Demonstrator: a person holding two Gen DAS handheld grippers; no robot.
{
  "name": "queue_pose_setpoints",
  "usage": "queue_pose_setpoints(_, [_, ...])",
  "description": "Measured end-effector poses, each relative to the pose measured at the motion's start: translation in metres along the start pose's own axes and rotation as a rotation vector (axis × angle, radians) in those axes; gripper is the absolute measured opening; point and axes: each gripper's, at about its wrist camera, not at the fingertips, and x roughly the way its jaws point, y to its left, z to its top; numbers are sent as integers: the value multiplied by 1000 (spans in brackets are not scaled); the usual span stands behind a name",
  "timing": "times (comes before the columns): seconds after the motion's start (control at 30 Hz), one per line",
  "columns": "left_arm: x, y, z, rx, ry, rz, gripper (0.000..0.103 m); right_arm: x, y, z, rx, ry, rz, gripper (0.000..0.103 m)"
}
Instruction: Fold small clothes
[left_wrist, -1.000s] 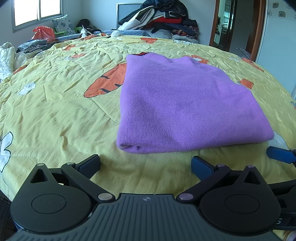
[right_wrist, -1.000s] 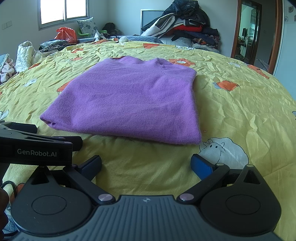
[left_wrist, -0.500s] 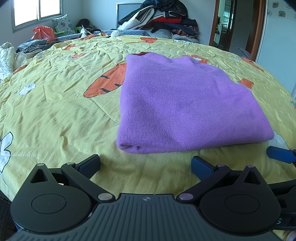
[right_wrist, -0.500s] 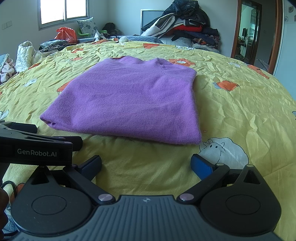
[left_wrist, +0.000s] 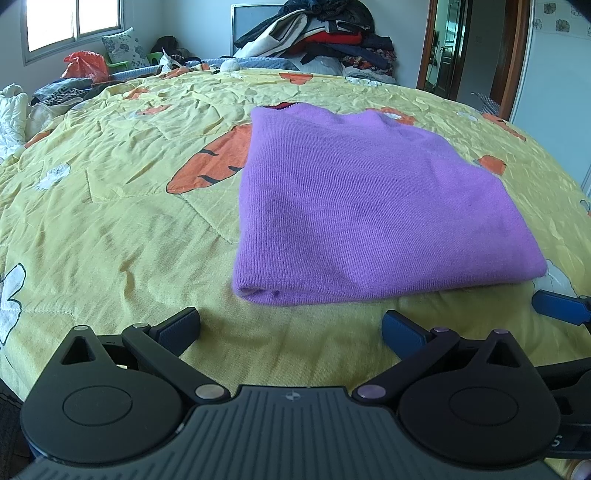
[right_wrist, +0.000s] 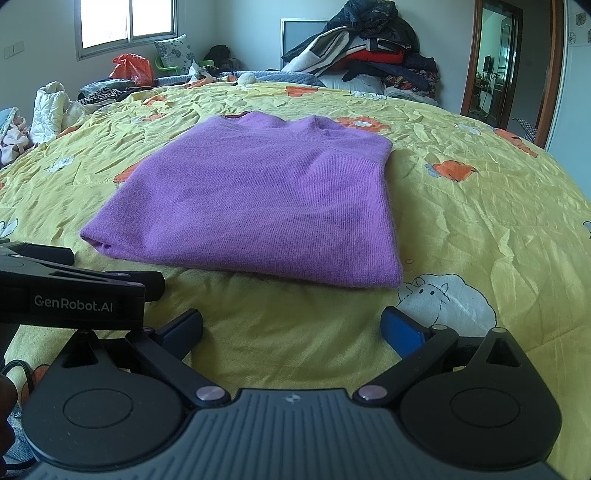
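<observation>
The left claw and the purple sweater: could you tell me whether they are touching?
Apart. The left wrist view shows yellow bedspread between the open left claw and the purple sweater.

Daylit window (right_wrist: 127, 26) (far left), wooden doorway (right_wrist: 496, 66), clothes heap (right_wrist: 369, 62).

Occluded: folded purple knit sweater (left_wrist: 369, 206) underside | Cropped: yellow carrot-print quilt (right_wrist: 480, 206) at frame edges | Indistinct: dark piled clothing heap (right_wrist: 369, 55)

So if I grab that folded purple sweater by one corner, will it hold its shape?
Probably not. The purple sweater is soft knit, so it would likely droop and unfold. Its stacked layers look loose at the near fold. It would probably drag rather than slide on the wrinkled yellow quilt.
</observation>
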Motion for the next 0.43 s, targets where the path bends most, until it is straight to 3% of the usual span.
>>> queue_pose_setpoints(0.43, [4, 2, -1, 2, 3, -2, 103, 0, 0, 0, 0, 0, 0, 103])
